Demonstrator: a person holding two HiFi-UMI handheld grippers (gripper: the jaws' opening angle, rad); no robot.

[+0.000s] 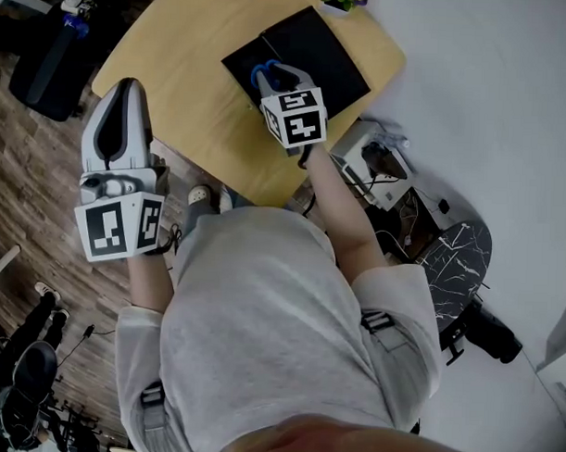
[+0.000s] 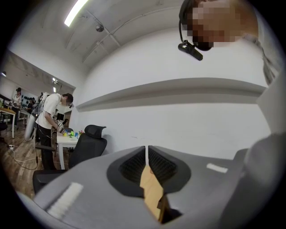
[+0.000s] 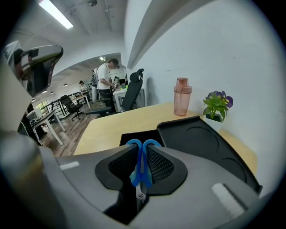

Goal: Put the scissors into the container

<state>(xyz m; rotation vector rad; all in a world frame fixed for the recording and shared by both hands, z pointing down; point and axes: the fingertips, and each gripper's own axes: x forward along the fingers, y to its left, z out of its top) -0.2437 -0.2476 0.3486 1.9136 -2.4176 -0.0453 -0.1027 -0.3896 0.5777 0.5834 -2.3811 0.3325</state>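
Right tongs (image 3: 143, 155) clamp blue-handled metal scissors (image 3: 141, 166) over black rectangular container (image 3: 136, 135) on tan wooden desk (image 3: 111, 125); best lower handles-first inside rim, then release; left tongs (image 2: 146, 154) pinched together, empty.

Head view: exposure is low and colours are muted. The white surface (image 1: 510, 108) from 1 to 3 o'clock is brightest. The wooden floor (image 1: 25, 193) at 9 o'clock is dark. Shadows are soft-edged.

Gripper views: circular fisheye frame with black corners. Straight lines bow toward the rim. Each view has a ceiling strip light at 11 o'clock (image 2: 76, 12) (image 3: 56, 13). The bodies of the left gripper (image 2: 146, 152) and the right gripper (image 3: 142, 154) are soft at 6 o'clock. The scissors (image 3: 136, 176) render slightly sharper.
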